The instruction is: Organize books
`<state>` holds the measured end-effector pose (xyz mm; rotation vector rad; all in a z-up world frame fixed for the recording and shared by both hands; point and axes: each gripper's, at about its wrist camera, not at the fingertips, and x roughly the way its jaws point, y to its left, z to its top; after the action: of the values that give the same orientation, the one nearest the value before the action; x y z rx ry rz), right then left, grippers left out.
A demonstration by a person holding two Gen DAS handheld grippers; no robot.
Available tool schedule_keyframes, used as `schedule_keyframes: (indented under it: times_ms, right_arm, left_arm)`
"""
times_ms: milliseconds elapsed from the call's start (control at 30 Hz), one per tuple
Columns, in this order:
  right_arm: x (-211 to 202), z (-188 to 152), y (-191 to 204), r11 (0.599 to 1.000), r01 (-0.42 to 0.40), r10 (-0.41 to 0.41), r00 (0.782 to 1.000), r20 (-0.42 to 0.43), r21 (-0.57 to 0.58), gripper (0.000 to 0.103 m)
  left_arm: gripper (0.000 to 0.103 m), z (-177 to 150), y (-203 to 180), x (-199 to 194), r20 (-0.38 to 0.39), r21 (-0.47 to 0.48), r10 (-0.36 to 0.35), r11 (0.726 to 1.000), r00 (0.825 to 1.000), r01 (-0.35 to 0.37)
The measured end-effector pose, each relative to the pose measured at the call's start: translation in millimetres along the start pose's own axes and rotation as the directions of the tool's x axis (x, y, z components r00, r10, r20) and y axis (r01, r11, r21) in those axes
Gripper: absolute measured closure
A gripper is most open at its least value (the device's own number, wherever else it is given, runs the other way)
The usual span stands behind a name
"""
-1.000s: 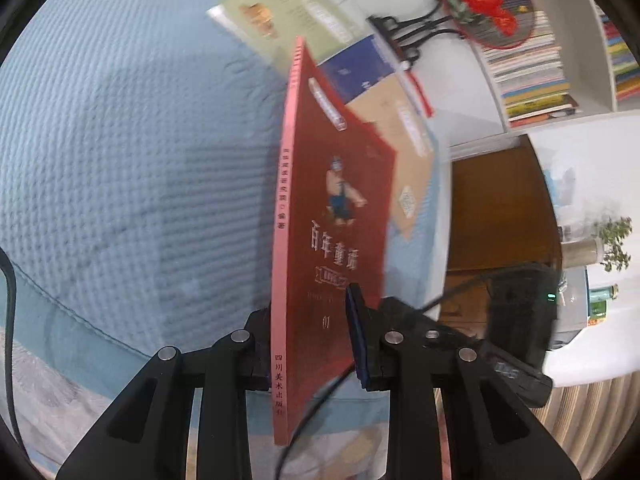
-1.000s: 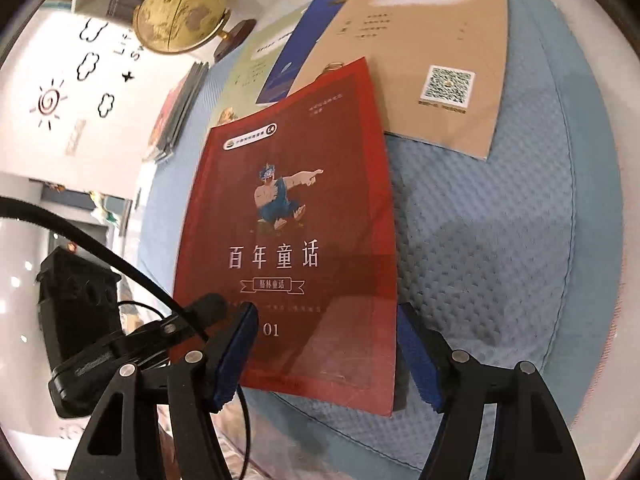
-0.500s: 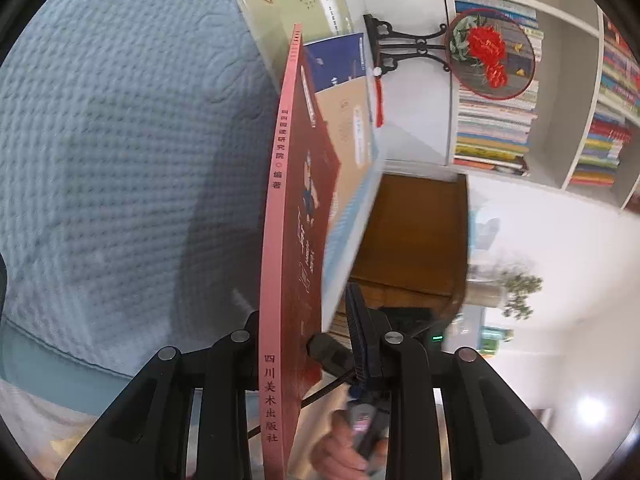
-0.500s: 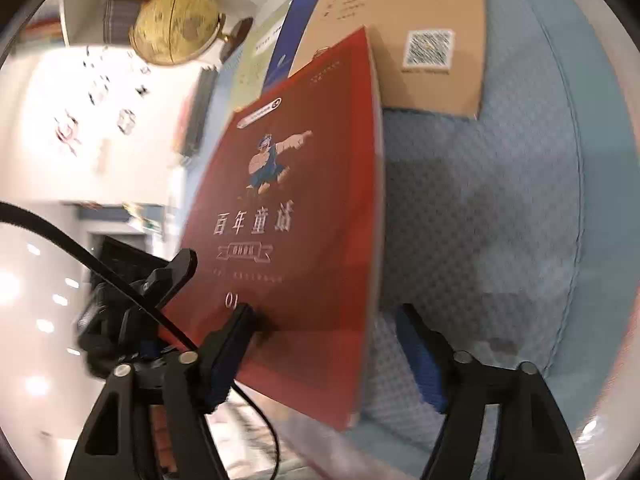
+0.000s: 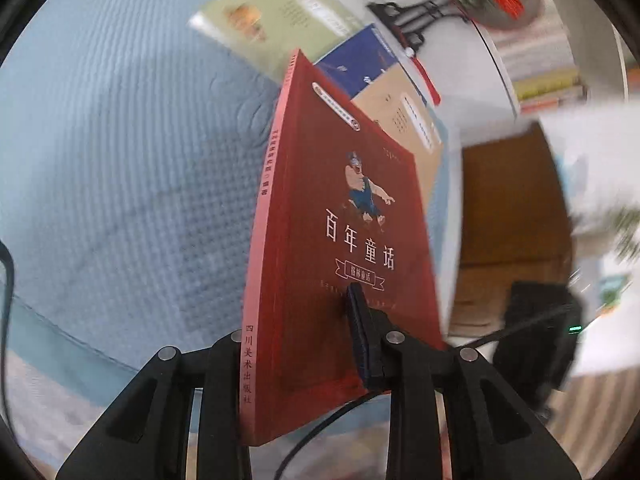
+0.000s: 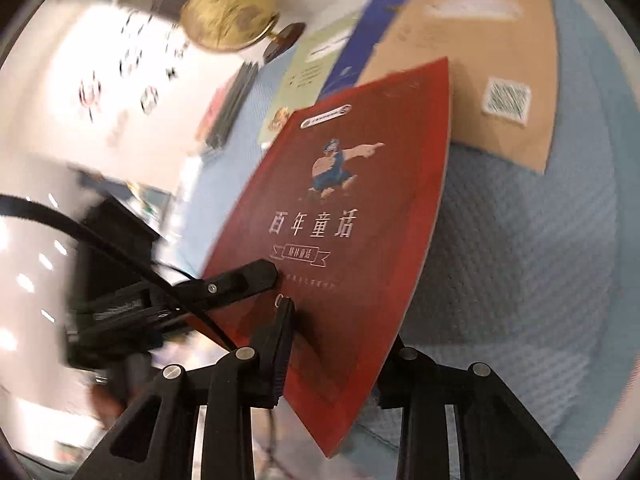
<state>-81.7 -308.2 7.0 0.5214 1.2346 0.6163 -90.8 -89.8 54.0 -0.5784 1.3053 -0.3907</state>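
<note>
Four books show in all: one red book (image 5: 344, 240) held up off the blue quilted cloth (image 5: 120, 168), and three lying flat on the cloth behind it, overlapping, which from left to right in the left wrist view are a pale green book (image 5: 272, 20), a dark blue book (image 5: 360, 60) and a tan book (image 5: 404, 120). The left gripper (image 5: 296, 344) pinches the red book near its bottom edge at the spine side, one finger behind the pink spine, the other pressed on the front cover just below the title banner. In the right wrist view the right gripper (image 6: 340, 344) has its fingers closing on the same red book (image 6: 352, 216) at the bottom edge, its left finger (image 6: 280, 340) on the cover, the other behind it. One golden globe (image 6: 232, 8) stands beyond the cloth's far left corner.
</note>
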Motion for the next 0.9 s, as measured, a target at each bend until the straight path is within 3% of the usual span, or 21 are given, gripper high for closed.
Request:
schedule_keyframes:
  times_ms: [67,133,267,467,700,900]
  right_arm:
    - [0.5,-6.2,15.6,0.995,0.065,-0.064,0.998,0.012,-0.074,0.073]
    - [1.4,-11.7,34.3,0.979,0.131,-0.127,0.991,0.037,-0.154,0.073]
    - [0.7,-18.2,70.9,0.929,0.237,-0.213,0.971,0.113,-0.285,0.073]
    - [6.5,-4.6,116.7,0.889,0.284,-0.237,0.957,0.169,-0.360,0.073]
    - [34.3,47.8,186.5,0.863,0.337,-0.250,0.933,0.260,-0.377,0.072]
    - [103.1,116.0,255.4,0.860,0.330,-0.218,0.928,0.304,-0.391,0.072]
  left_arm:
    - [0.079,-5.3,-9.5,-6.0,0.029,0.070,0.063,0.995,0.998,-0.065]
    - [0.079,-6.9,-14.5,-12.0,0.045,0.111,0.080,0.990,0.996,-0.085]
    - [0.079,-3.6,-14.8,-34.5,0.063,0.159,0.054,0.985,0.997,-0.064]
    - [0.079,18.4,1.3,-72.5,0.117,0.200,0.035,0.978,0.992,-0.058]
    - [0.079,96.6,49.0,-123.7,0.168,0.251,-0.021,0.968,0.986,-0.022]
    - [0.079,186.6,114.6,-162.8,0.239,0.260,-0.013,0.964,0.971,-0.051]
